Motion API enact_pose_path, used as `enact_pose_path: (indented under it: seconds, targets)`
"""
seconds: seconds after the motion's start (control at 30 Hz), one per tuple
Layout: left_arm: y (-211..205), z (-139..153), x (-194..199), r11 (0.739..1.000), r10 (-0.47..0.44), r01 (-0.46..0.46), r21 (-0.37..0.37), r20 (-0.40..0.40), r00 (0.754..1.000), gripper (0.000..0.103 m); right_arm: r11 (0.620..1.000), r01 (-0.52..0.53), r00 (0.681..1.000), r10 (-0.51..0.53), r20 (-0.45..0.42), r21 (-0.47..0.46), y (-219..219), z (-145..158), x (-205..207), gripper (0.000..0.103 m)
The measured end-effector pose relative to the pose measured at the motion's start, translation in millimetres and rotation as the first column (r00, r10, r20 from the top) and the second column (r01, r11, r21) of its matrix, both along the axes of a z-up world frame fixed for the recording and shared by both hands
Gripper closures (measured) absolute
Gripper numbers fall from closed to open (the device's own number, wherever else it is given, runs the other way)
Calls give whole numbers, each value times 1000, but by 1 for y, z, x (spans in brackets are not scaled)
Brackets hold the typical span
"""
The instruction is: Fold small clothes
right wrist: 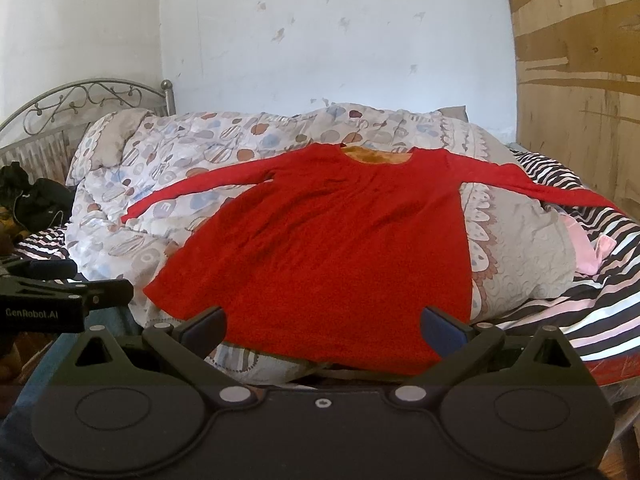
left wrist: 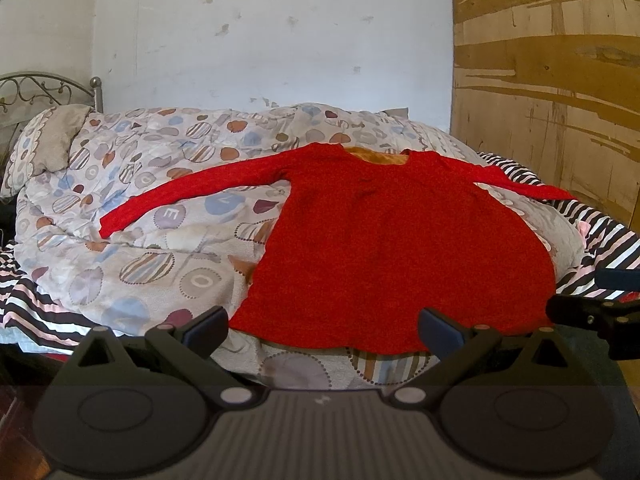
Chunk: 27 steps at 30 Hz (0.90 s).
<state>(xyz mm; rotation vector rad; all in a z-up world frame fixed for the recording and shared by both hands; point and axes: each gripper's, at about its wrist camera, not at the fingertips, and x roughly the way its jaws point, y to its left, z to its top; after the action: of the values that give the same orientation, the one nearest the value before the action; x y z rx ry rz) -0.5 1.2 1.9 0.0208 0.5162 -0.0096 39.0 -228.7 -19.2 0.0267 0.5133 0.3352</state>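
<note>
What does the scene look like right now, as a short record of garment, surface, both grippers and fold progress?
garment: red long-sleeved top, spread flat, sleeves out to both sides, neck away from the cameras
surface: patterned quilt on a bed with a striped sheet
left gripper: open, at the near hem, holding nothing
right gripper: open, at the near hem, holding nothing
fold progress: no fold made yet
beside the bed: wooden panel on the right

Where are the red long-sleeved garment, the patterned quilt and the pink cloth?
red long-sleeved garment (left wrist: 384, 240), left wrist view, chest panel.
patterned quilt (left wrist: 152, 240), left wrist view, bare top surface.
pink cloth (right wrist: 592, 252), right wrist view, middle.
</note>
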Motion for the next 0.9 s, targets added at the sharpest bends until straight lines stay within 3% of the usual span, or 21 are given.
enact_pose_path:
  seconds: [0.9]
  targets:
    - [6,-1,-2,1000,12,-12,4,-8,1000,0,1000,-15,1000,15,-8,12,1,2,0,0]
